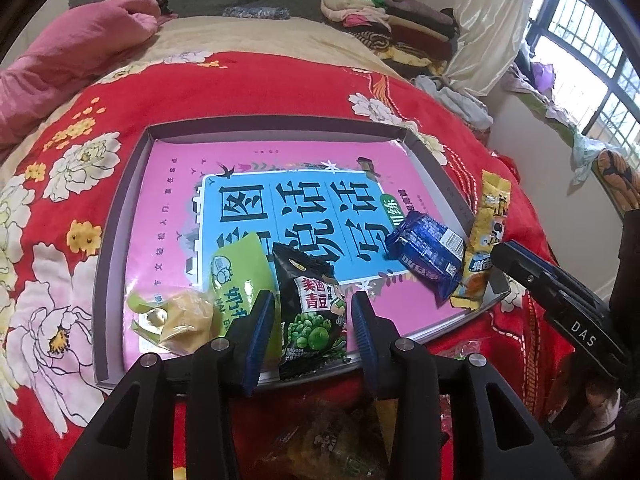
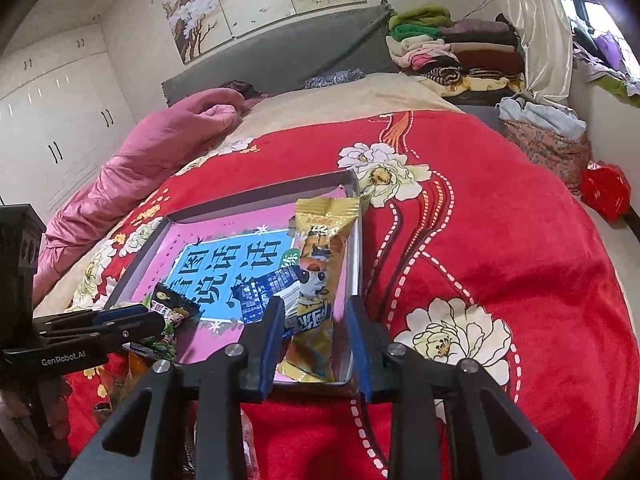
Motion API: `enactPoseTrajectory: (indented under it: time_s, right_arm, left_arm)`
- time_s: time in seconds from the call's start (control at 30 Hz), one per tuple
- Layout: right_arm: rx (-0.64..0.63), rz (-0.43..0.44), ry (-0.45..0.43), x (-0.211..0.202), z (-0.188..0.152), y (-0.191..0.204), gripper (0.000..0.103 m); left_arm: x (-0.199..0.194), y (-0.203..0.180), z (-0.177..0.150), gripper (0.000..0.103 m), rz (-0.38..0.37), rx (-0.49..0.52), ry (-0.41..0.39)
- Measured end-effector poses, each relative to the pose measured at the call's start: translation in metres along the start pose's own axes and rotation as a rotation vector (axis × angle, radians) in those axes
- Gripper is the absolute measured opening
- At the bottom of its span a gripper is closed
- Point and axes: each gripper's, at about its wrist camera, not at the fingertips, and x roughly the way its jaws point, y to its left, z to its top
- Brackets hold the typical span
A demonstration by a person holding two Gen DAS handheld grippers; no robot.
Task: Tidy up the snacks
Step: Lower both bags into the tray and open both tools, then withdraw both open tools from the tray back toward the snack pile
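Observation:
A shallow grey tray [image 1: 276, 124] lies on the red flowered bedspread with a pink and blue book [image 1: 280, 208] flat inside it. On the book lie a green pack [image 1: 236, 276], a yellow wrapped snack [image 1: 184, 320], a black green-pea packet [image 1: 308, 280], a blue pack [image 1: 430, 252] and a long yellow pack [image 1: 486, 232]. My left gripper [image 1: 312, 312] straddles the pea packet, open, with a gap at the right pad. My right gripper [image 2: 314, 320] straddles the long yellow pack [image 2: 320, 264], open, the pack resting in the tray [image 2: 260, 196].
More loose snack wrappers [image 1: 320, 440] lie on the bedspread below the tray's near edge. A pink quilt [image 2: 168, 148] sits at the far left, folded clothes [image 2: 452, 48] at the bed's head, and a red bag [image 2: 604, 188] on the floor at the right.

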Motion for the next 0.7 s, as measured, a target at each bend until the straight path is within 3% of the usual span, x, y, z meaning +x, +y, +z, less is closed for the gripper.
enactPoseTrajectory:
  time_s: [0.7]
  right_arm:
    - [-0.003, 0.022, -0.037, -0.012, 0.003, 0.004, 0.042]
  left_arm:
    - [-0.021, 0.01, 0.004, 0.045, 0.007, -0.013, -0.04]
